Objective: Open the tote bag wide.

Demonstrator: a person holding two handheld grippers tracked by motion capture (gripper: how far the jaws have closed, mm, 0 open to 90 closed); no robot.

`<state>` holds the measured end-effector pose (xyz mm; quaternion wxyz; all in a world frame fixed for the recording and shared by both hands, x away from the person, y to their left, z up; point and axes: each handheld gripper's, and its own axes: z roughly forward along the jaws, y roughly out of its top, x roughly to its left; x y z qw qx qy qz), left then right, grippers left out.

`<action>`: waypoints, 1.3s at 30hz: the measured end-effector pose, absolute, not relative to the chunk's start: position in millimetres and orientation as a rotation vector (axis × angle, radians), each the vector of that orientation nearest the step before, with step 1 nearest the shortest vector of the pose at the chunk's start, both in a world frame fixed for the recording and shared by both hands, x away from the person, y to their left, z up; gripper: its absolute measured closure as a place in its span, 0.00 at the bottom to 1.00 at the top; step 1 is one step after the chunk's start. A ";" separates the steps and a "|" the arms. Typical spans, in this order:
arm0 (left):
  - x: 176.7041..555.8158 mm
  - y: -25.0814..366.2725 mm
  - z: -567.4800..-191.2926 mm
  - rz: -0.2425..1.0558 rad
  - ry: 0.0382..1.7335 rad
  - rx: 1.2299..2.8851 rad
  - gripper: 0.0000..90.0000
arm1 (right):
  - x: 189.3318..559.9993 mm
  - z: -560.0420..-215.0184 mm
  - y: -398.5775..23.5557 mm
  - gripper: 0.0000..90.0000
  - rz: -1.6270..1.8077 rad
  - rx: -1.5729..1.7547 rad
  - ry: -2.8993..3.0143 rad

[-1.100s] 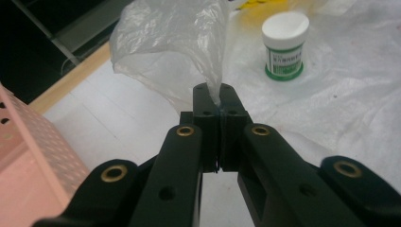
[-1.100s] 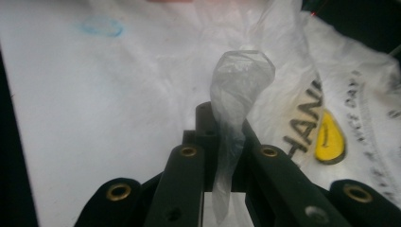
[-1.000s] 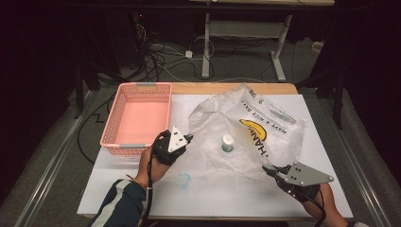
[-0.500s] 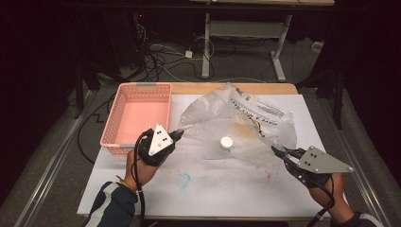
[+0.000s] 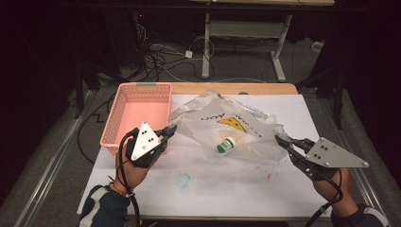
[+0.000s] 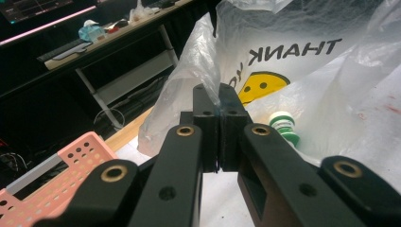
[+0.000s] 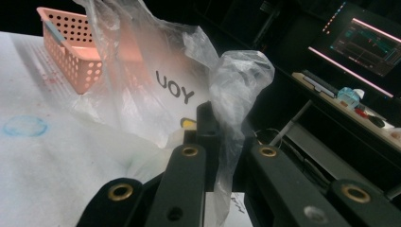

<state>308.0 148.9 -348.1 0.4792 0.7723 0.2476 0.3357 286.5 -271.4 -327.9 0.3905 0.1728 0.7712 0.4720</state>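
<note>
Two pinched edges stretch a crinkled clear plastic bag (image 5: 222, 127) printed with a yellow smiley over the white-covered bench (image 5: 227, 184), a small green-and-white bottle (image 5: 226, 144) inside, left gripper (image 5: 169, 130) and right gripper (image 5: 281, 141) jaws clamping its film, pink perforated basket (image 5: 137, 116) beside, dark room around.

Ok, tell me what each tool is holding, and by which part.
Both hold the plastic bag: the left tool pinches its left edge, the right tool a bunched fold at its right edge.
</note>
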 end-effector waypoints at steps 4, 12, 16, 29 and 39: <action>314.1 144.6 -349.8 0.821 0.605 1.879 0.96 | 294.2 -328.2 -269.6 0.98 1.197 0.452 1.954; 334.5 131.9 -359.7 0.797 0.610 1.877 0.96 | 315.5 -337.3 -264.8 0.98 1.183 0.484 1.983; 342.9 125.0 -364.3 0.799 0.582 1.864 0.96 | 325.1 -342.5 -263.4 0.98 1.181 0.508 1.992; 359.8 103.6 -366.7 0.796 0.598 1.892 0.96 | 347.7 -347.0 -270.0 0.98 1.194 0.572 1.973; 377.2 89.7 -375.3 0.767 0.612 1.878 0.96 | 361.5 -349.4 -268.6 0.98 1.177 0.592 1.963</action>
